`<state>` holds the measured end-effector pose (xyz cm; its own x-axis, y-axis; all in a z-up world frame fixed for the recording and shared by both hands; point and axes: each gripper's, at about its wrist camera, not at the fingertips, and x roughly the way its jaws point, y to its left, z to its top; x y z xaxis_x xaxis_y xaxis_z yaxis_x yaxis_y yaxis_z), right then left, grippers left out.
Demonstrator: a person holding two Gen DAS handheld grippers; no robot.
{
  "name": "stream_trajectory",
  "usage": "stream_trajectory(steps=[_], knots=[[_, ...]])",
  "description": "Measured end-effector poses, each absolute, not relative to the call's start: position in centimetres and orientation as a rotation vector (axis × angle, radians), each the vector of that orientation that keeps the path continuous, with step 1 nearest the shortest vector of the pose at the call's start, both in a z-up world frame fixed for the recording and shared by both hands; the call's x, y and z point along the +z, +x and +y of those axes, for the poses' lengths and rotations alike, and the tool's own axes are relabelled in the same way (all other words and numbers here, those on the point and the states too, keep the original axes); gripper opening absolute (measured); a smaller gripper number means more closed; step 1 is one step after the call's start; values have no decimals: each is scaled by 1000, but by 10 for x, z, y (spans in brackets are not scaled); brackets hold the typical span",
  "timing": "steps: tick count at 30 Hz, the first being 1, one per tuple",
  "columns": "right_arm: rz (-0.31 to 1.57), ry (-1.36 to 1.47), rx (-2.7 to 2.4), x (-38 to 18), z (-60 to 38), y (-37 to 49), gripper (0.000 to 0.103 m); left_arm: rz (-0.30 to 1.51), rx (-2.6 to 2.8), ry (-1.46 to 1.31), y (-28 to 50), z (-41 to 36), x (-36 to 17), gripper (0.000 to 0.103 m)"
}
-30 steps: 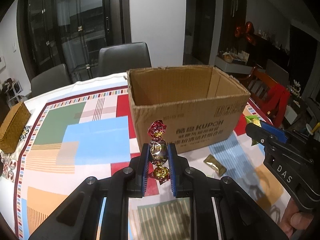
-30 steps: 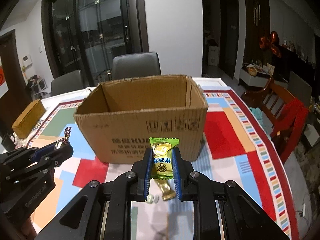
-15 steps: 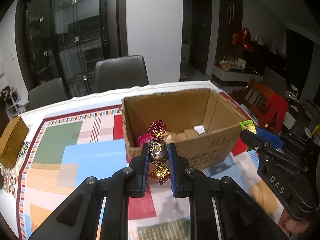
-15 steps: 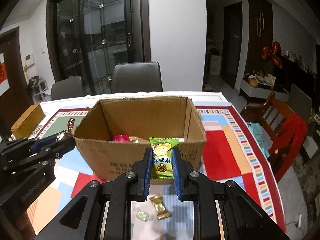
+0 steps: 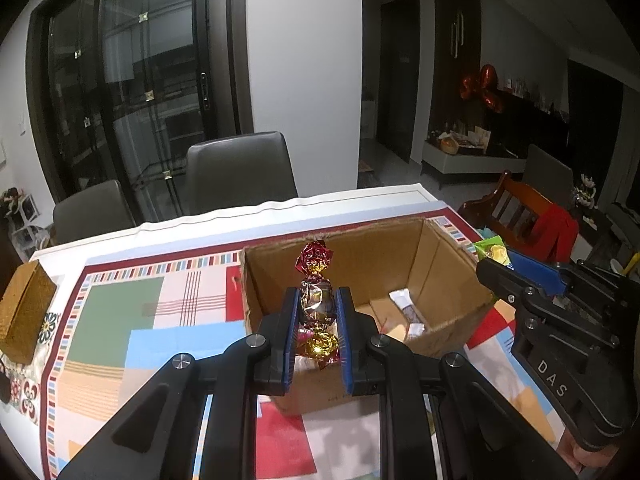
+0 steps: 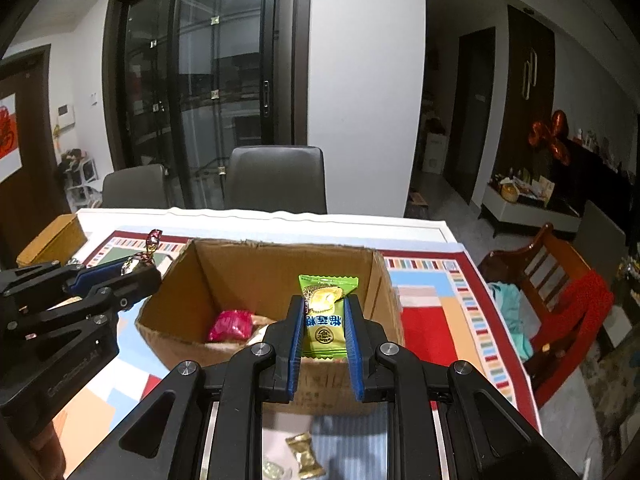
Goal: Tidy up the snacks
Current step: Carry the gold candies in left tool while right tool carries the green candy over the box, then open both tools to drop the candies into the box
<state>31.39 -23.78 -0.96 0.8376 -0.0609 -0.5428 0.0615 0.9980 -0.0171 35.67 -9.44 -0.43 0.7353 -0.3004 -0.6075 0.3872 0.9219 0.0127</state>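
Note:
An open cardboard box (image 5: 440, 256) (image 6: 276, 264) stands on the patterned tablecloth. My left gripper (image 5: 317, 304) is shut on a foil-wrapped twist candy (image 5: 316, 300), red and gold, held above the box's near wall. My right gripper (image 6: 323, 312) is shut on a green candy packet (image 6: 324, 316), also above the box's near edge. Each gripper shows in the other's view: the right one (image 5: 520, 276) at the box's right, the left one (image 6: 116, 276) at its left. Inside the box lie a pink candy (image 6: 232, 325) and white-wrapped pieces (image 5: 404, 304).
A gold candy (image 6: 306, 454) and a clear-wrapped one (image 6: 273, 470) lie on the cloth in front of the box. A woven tan box (image 5: 24, 320) sits at the table's left edge. Grey chairs (image 5: 240, 176) stand behind the table, a wooden chair (image 6: 560, 292) to the right.
Both grippers have risen and moved forward with their candies, from in front of the box to above its near edge. The box's inside has come into view.

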Motion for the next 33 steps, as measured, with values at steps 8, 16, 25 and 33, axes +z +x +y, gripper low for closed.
stream_trajectory(steps=[8, 16, 25, 33], knots=[[591, -14, -48, -10, -242, 336, 21, 662, -384, 146, 375, -103, -10, 19], [601, -27, -34, -15, -242, 351, 21, 692, -381, 137, 390, -105, -22, 19], [626, -43, -15, -23, -240, 363, 21, 710, -379, 130, 396, -106, -28, 19], [613, -66, -23, -22, -241, 363, 54, 689, -359, 132, 392, -105, -24, 50]])
